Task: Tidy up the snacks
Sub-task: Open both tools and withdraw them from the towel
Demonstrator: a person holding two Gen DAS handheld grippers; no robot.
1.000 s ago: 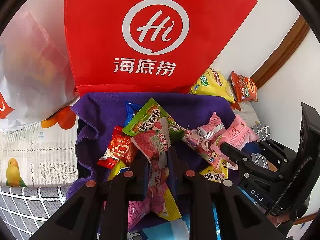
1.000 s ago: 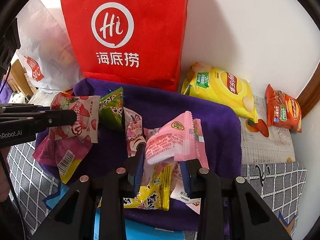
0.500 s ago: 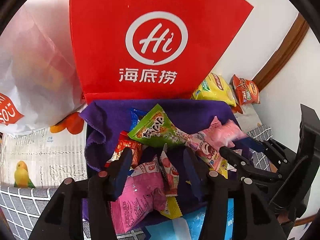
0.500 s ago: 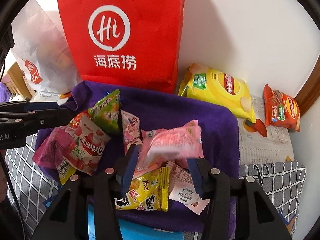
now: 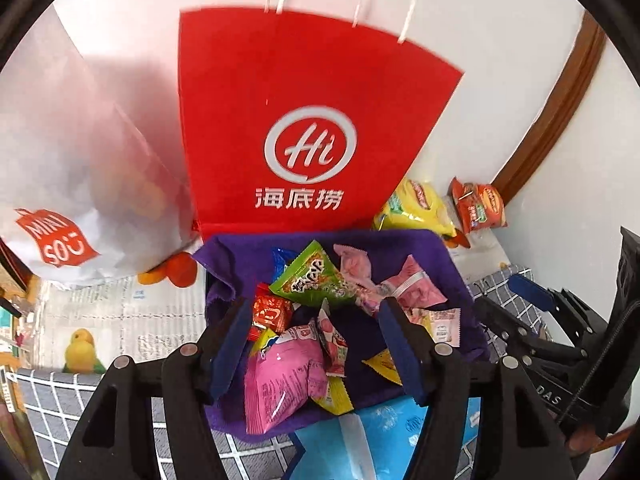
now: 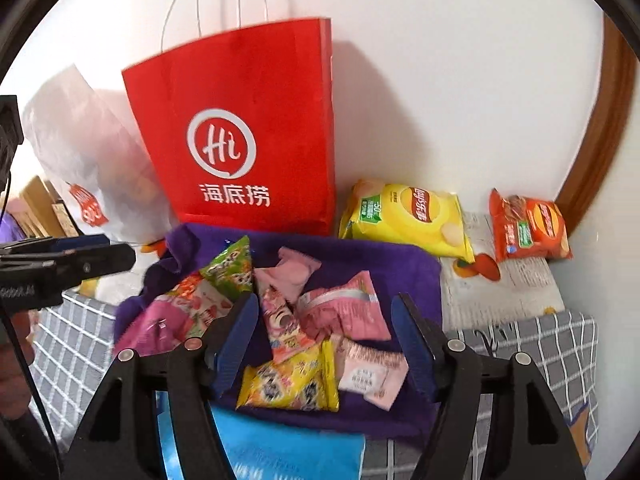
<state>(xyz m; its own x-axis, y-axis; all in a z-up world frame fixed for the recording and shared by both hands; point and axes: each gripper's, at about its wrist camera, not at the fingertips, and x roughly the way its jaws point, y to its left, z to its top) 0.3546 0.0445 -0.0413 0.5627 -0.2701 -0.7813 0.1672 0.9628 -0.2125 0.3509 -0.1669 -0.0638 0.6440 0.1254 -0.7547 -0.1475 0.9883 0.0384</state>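
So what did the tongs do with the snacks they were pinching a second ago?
Both let go. The left tongs have just been opening and dropped the pink strawberry packet onto the purple cloth; the right tongs opened too and released the pale pink packet into the pile. Both pulled up and back, empty. The red bag, yellow chips and orange chips stayed put.

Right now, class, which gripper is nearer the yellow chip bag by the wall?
Right. The right gripper hangs over the purple cloth's side next to the yellow chip bag; the left gripper is over the cloth's far side.
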